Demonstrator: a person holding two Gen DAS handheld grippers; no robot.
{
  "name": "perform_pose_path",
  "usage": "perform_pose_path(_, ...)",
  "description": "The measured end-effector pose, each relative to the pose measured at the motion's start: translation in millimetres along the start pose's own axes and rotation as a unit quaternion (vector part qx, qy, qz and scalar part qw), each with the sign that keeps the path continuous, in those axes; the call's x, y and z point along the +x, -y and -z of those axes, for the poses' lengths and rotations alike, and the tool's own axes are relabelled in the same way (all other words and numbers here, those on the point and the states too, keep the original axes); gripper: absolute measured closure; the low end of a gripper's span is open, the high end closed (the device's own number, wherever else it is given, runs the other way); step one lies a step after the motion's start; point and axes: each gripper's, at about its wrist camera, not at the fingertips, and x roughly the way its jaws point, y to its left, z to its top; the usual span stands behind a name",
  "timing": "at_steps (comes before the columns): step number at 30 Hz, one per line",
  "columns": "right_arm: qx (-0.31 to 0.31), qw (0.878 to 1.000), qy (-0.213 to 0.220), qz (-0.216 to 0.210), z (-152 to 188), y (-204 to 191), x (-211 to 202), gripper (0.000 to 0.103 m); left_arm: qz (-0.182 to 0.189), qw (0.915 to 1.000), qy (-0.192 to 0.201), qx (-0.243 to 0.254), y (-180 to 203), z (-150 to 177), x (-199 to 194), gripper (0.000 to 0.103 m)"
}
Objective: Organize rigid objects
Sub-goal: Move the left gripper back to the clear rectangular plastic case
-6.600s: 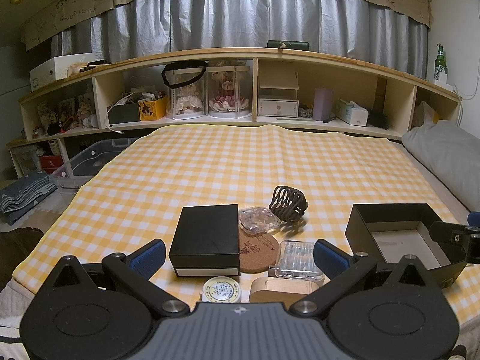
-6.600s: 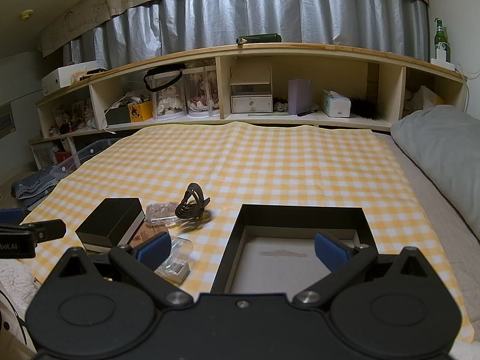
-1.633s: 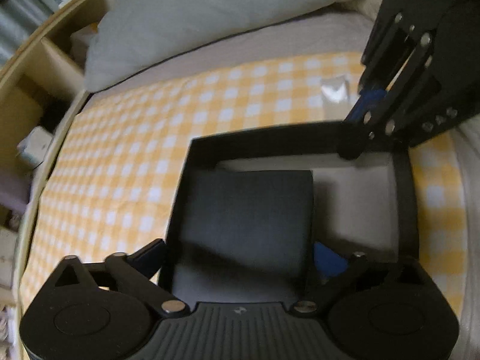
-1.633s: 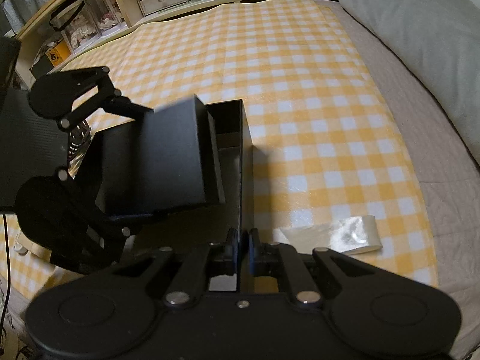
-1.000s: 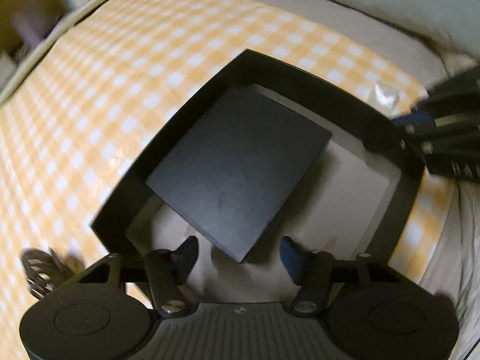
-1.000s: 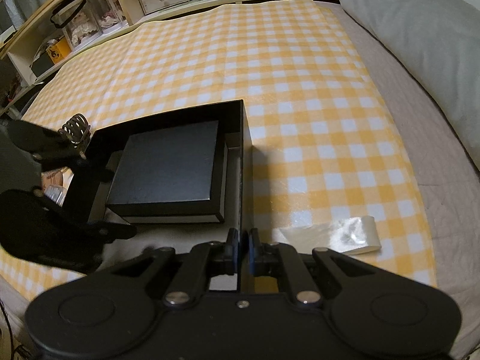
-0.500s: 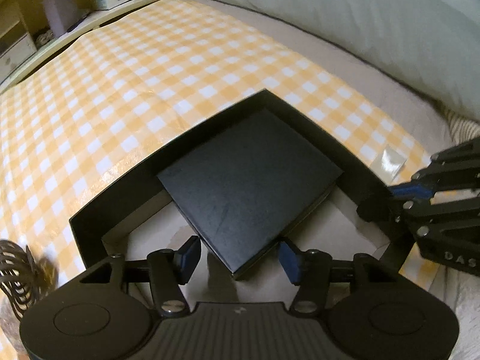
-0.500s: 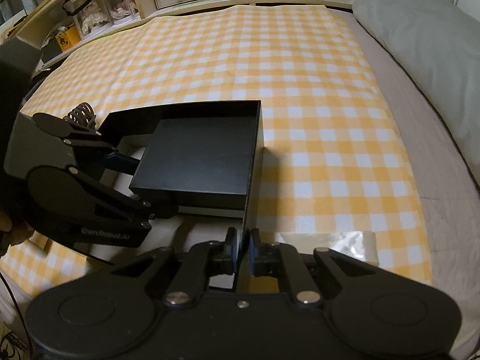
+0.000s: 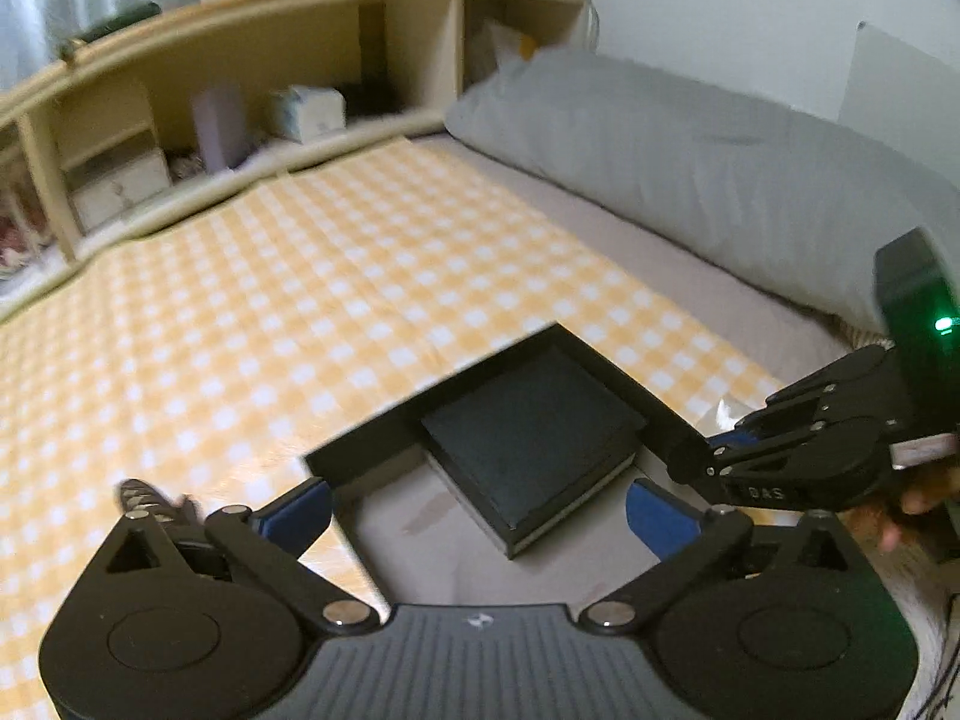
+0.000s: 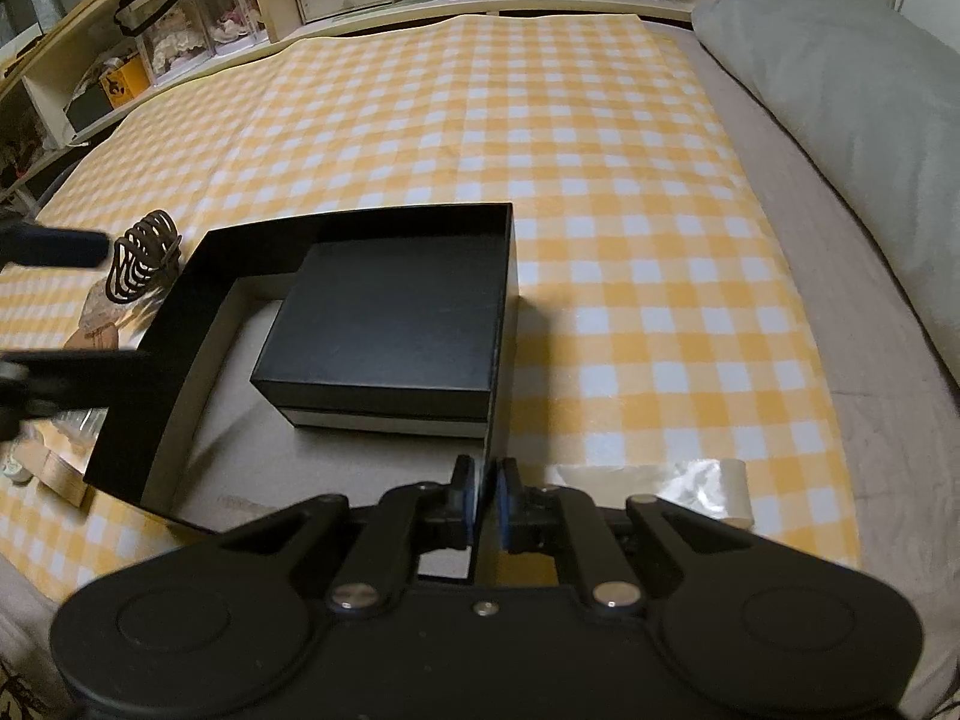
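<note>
Opening, left claw hangs above boxed case.

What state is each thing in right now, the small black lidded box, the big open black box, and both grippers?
Small black lidded box: closed, lying inside the big box, in its far right corner.
Big open black box: lidless, on the checked cloth, right wall pinched.
Left gripper: jaws opening, nothing between them.
Right gripper: shut on the big box's wall.
</note>
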Motion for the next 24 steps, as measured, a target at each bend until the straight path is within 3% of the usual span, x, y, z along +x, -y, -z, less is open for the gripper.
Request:
perform_pose_path(7, 0.005, 1.000, -0.003, 0.017, 0.3, -4.6, 1.4, 0.097, -0.043, 0.9978, 0.047, -0.016, -25.3, 16.9, -47.7, 0.000)
perform_pose_path(14, 0.003, 0.999, -0.002, 0.041, -0.1, -10.0, 4.6, 0.099, -0.092, 0.9895, 0.062, -0.093, -74.5, 42.4, -73.4, 0.000)
perform_pose_path(20, 0.008, 0.999, -0.002, 0.049, -0.4, -11.8, 6.4, 0.099, -0.141, 0.9720, 0.077, -0.172, -120.1, 66.6, -81.3, 0.000)
perform_pose_path(24, 0.008, 0.999, -0.005, 0.053, -0.7, -12.3, 7.0, 0.099, -0.168, 0.9573, 0.066, -0.226, -148.9, 82.7, -78.3, 0.000)
